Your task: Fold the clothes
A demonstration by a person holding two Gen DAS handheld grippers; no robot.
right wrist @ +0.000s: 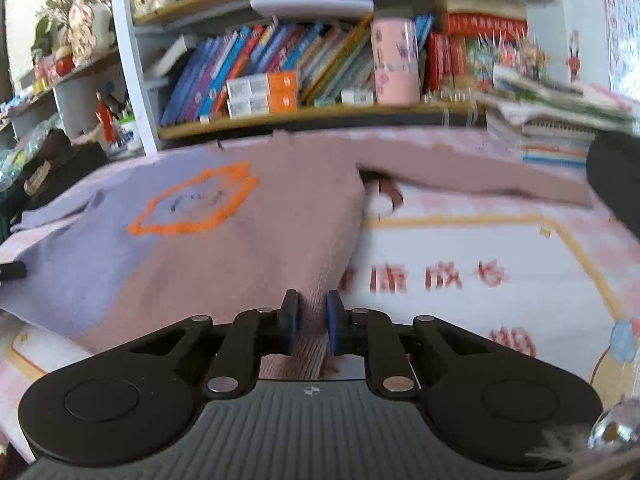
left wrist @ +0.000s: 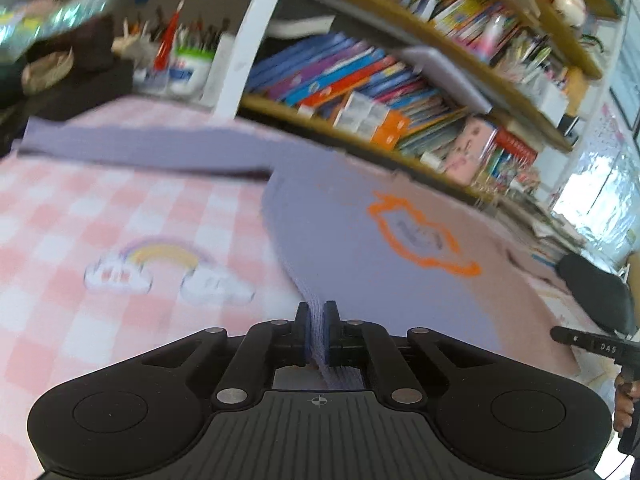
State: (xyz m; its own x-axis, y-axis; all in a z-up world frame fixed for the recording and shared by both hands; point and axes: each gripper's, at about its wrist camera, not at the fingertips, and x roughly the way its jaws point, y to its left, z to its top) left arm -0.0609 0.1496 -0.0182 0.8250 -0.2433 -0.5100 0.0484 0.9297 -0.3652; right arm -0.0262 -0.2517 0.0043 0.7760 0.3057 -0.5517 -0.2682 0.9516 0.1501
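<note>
Crowded bookshelves (right wrist: pixel 304 64) run behind a bench (left wrist: pixel 80 208) covered in a pink checked cloth with a rainbow print. Spread across it lies a lilac sweater (left wrist: pixel 352 248) bearing an orange outline motif (right wrist: pixel 196 200). At its hem the left gripper (left wrist: pixel 317 320) pinches a fold of knit. The right gripper (right wrist: pixel 312 316) is slightly spread, with the hem between its pads.
</note>
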